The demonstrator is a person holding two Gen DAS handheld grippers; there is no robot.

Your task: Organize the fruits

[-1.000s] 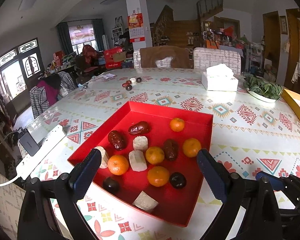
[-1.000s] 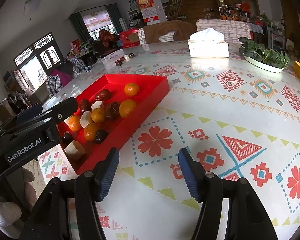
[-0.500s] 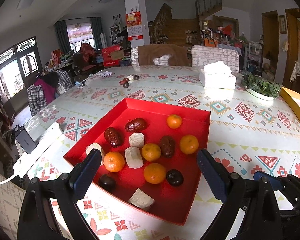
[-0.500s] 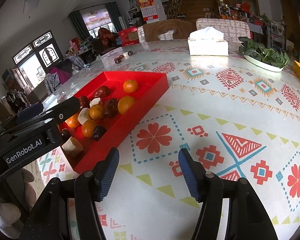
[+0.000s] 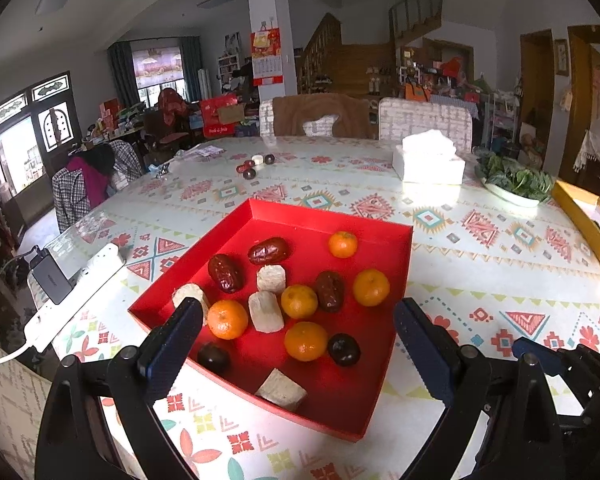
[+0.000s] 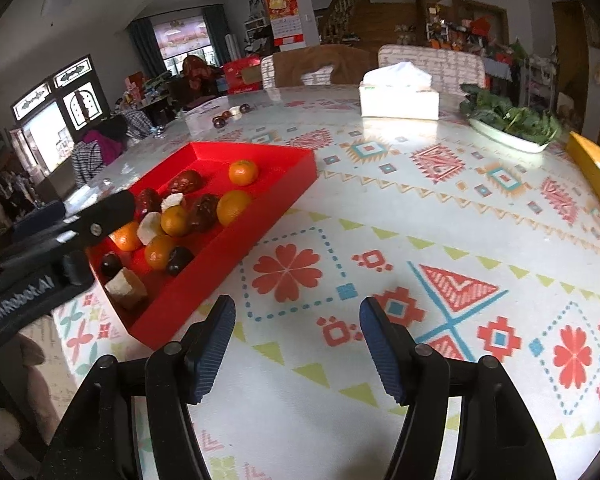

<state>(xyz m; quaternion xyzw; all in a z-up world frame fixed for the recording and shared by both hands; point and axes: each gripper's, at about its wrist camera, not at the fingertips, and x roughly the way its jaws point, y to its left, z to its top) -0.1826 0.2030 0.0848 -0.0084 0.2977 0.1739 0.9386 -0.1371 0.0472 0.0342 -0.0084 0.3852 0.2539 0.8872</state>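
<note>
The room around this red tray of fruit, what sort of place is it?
Most likely a lived-in family home, in an open dining and living area. The red tray sits on a big dining table with chairs behind, and a wooden staircase rises further back.

1. The left gripper (image 5: 296, 344) fills the lower part of its own view, its two blue-padded fingers spread wide with nothing between them.
2. The right gripper (image 6: 298, 350) sits at the bottom centre of its view, fingers parted and holding nothing.
3. In the right view, the left gripper (image 6: 52, 248) reaches in from the left edge.
</note>
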